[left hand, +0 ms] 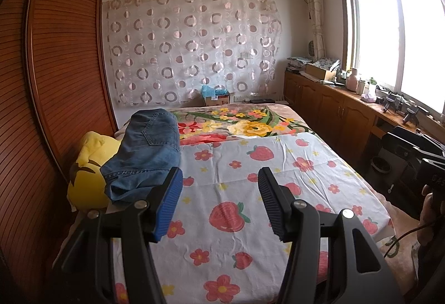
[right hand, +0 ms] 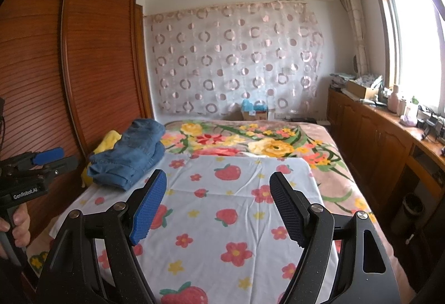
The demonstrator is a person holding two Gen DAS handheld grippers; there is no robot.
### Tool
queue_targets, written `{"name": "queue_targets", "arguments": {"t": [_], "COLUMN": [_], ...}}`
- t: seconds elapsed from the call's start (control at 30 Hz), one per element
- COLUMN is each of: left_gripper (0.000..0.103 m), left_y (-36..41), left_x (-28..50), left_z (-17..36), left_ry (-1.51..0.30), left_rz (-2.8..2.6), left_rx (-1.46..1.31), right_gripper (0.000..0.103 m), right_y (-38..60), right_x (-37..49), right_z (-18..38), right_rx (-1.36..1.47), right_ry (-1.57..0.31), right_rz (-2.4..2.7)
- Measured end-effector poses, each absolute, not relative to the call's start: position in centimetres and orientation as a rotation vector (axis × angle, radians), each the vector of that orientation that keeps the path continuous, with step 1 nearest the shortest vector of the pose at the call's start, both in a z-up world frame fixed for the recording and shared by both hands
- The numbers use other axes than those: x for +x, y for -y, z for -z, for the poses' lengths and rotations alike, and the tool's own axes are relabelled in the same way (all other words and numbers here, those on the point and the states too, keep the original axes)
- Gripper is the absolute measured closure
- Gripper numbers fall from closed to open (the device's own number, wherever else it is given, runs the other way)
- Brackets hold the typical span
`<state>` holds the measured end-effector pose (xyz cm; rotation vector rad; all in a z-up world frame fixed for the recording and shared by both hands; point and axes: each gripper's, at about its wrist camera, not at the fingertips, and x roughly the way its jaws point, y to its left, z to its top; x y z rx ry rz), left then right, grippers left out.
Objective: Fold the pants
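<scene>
Folded blue jeans (left hand: 144, 148) lie in a stack at the left edge of the bed, partly on a yellow plush toy (left hand: 86, 176). They also show in the right wrist view (right hand: 130, 156). My left gripper (left hand: 219, 179) is open and empty, just right of the jeans' near end, above the strawberry sheet (left hand: 250, 220). My right gripper (right hand: 218, 181) is open and empty over the sheet (right hand: 222, 220), apart from the jeans. The left gripper also shows at the left edge of the right wrist view (right hand: 52, 158).
A floral blanket (left hand: 250, 123) covers the far half of the bed. A wooden wardrobe (left hand: 55, 67) stands close on the left. A low cabinet (left hand: 333, 104) with clutter runs under the window on the right. A bin (left hand: 381, 165) stands on the floor.
</scene>
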<state>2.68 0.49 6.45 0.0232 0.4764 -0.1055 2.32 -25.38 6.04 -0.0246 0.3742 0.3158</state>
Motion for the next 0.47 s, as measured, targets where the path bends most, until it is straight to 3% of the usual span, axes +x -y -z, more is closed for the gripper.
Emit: {"name": "queue_targets", "arguments": {"t": [0.47], "left_gripper": [0.047], "left_y": [-0.48], "left_x": [2.7], "left_z": [-6.38], "left_ry": [-0.476], "left_rz": [0.105], "left_rx": [0.023], "right_gripper": [0.025], "right_y": [25.39], "right_x": [2.26], "right_z": [-5.97], "right_rx": [-0.026], "right_ry": [-0.371], "right_rz": [-0.315]}}
